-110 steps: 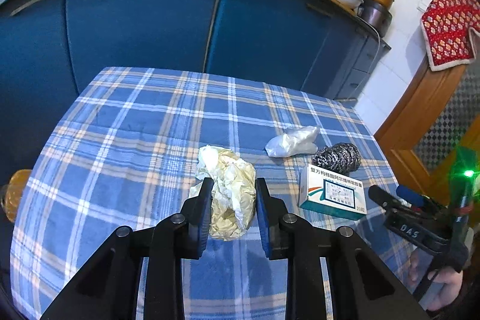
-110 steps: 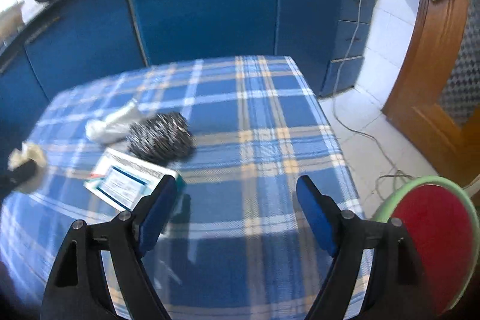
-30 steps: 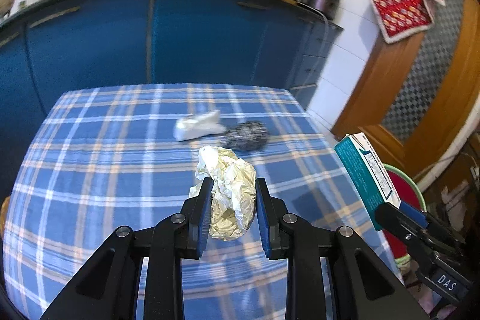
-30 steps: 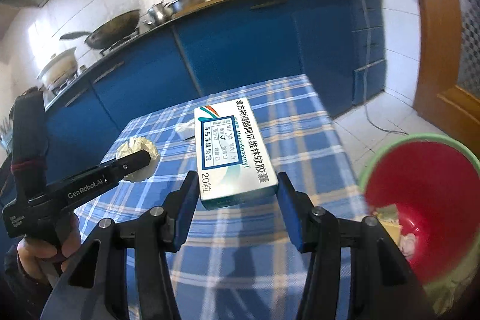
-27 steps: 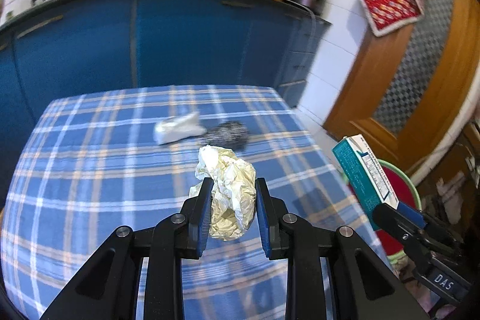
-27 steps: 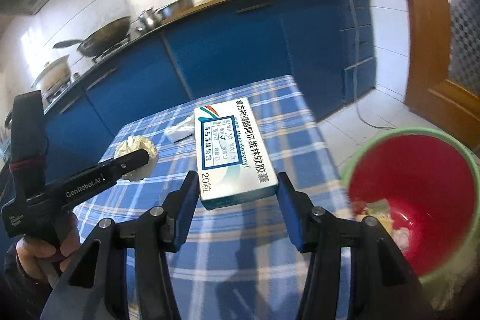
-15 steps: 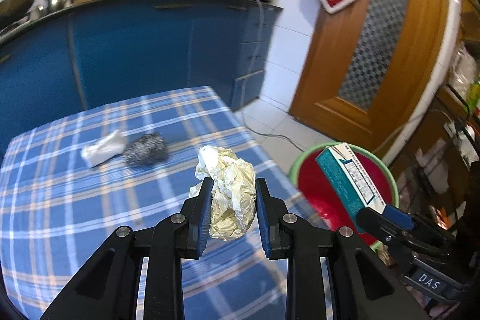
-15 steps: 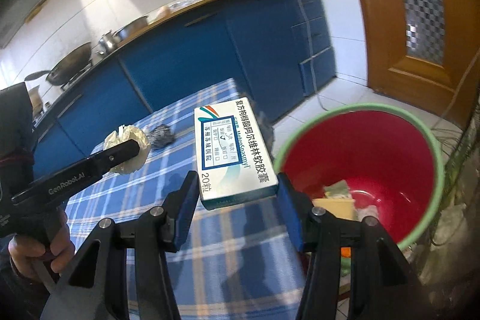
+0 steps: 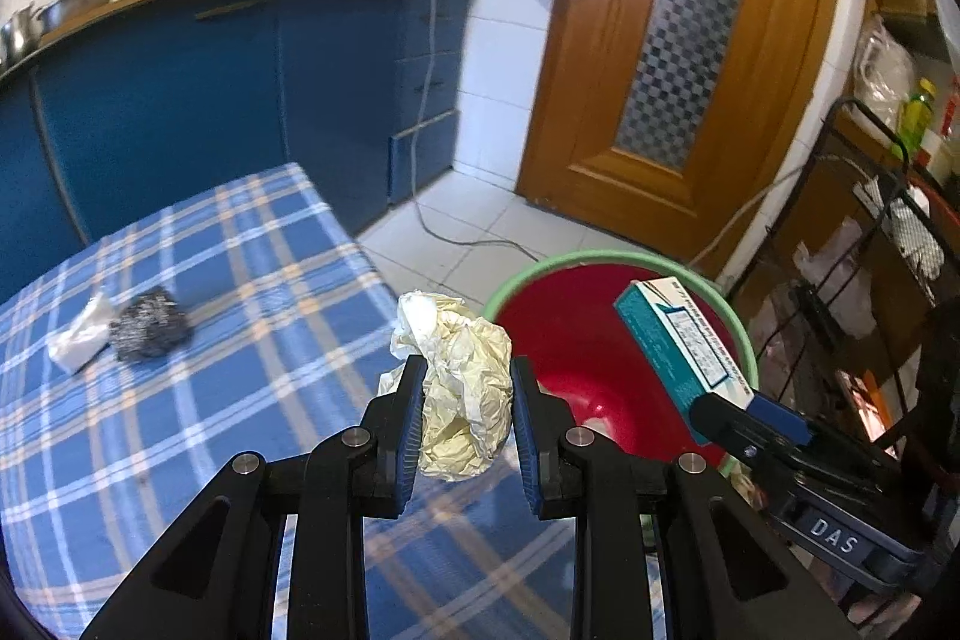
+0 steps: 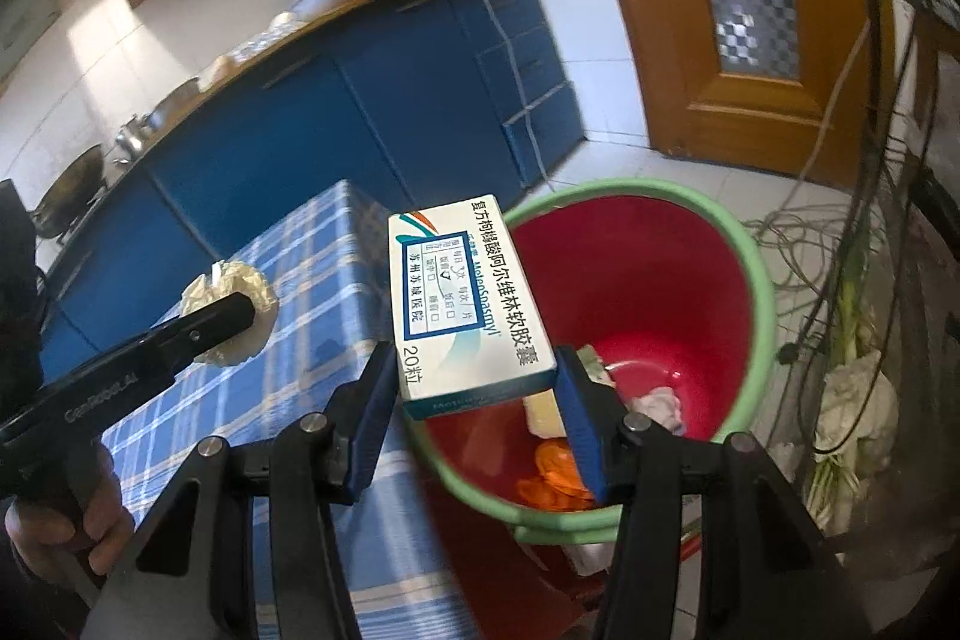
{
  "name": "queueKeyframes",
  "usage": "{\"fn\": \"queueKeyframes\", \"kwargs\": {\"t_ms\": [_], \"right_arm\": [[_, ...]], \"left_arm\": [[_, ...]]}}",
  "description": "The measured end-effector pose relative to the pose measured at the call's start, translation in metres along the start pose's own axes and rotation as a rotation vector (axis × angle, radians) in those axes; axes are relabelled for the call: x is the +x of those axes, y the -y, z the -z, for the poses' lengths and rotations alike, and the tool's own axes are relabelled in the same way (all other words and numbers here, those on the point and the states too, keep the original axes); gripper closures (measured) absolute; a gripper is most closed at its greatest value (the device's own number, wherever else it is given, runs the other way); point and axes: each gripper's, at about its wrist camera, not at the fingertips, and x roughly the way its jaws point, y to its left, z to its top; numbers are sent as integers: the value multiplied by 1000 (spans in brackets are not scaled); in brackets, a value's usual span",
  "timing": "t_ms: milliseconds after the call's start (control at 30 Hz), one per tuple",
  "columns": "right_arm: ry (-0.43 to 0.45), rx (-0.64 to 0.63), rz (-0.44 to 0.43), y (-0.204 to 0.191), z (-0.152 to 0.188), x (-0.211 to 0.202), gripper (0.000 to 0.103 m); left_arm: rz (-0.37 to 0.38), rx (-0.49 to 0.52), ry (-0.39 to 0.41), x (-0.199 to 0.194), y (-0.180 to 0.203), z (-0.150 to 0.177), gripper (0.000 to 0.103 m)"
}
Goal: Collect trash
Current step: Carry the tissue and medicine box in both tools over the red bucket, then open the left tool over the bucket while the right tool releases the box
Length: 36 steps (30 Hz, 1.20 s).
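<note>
A: In the left wrist view, how does the crumpled paper (image 9: 465, 388) sit?

B: It stands between the fingers of the left gripper (image 9: 468, 421), long axis running up and away from the camera, top poking above the pads. It hangs over the right edge of the checked tablecloth (image 9: 210, 340), beside the red bin (image 9: 600, 340) with the green rim. Back on the cloth lie a steel scourer (image 9: 150, 325) and a white wrapper (image 9: 81, 334), touching each other, well apart from the gripper. The jaws are clamped narrow on the paper.

A: And the box there?

B: The medicine box (image 9: 681, 343) is tilted above the bin's mouth, its far end raised, held by the right gripper (image 9: 714, 400).

A: The right wrist view?

B: The medicine box (image 10: 468, 304) points away along the fingers, printed face up, over the bin's near rim (image 10: 750, 274). Scraps lie at the bin's bottom. The right gripper (image 10: 477, 400) presses both pads on the box's sides, about half spread. At left, a hand (image 10: 66, 514) holds the left gripper (image 10: 237, 316) with the paper (image 10: 231, 295) above the cloth.
</note>
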Motion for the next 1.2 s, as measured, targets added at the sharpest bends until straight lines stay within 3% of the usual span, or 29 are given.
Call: {"fn": "queueKeyframes", "kwargs": {"t_ms": [333, 567, 667, 833, 1200], "right_arm": [[-54, 101, 24, 34, 1, 23, 46], [-47, 140, 27, 50, 1, 24, 46], [-33, 152, 33, 55, -1, 21, 46], [-16, 165, 43, 58, -2, 16, 46], [-17, 154, 26, 51, -4, 14, 46]], "left_arm": [[37, 42, -59, 33, 26, 1, 76], [63, 65, -88, 47, 40, 4, 75], [76, 75, -94, 50, 44, 6, 71], [74, 93, -97, 52, 49, 7, 53], [45, 54, -67, 40, 31, 3, 52]]}}
